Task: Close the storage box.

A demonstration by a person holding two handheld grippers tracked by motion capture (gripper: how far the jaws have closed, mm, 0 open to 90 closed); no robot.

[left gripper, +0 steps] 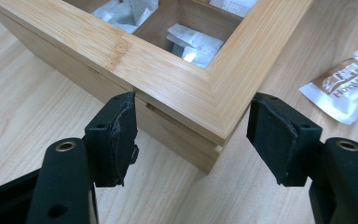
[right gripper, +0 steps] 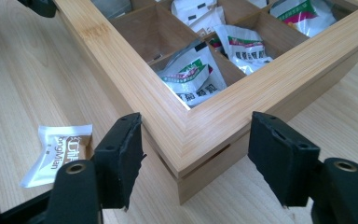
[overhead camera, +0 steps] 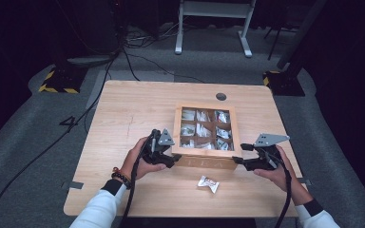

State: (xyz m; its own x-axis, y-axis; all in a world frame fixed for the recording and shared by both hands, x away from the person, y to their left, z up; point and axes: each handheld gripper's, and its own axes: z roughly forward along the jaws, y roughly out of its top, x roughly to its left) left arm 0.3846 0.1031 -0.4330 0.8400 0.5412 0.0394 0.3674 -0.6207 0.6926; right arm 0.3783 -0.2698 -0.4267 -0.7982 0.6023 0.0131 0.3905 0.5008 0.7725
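A bamboo box (overhead camera: 204, 160) with several compartments of tea packets sits mid-table, its framed lid down on the base. My left gripper (overhead camera: 173, 159) straddles the box's near left corner (left gripper: 168, 70); its left pad (left gripper: 121, 135) is right at the side wall and the other pad stands off, jaws open. My right gripper (overhead camera: 240, 156) straddles the near right corner (right gripper: 242, 98) in the same way, open, with both pads (right gripper: 121, 158) clear of the wood. A loose white and brown packet (overhead camera: 208, 183) lies on the table just in front of the box, between the two hands.
The loose packet (left gripper: 345, 86) lies right of my left gripper (left gripper: 193, 135), and this packet (right gripper: 58, 151) lies left of my right gripper (right gripper: 198, 149). A cable hole (overhead camera: 221, 96) is near the table's far edge. Cables and stand feet lie on the floor beyond.
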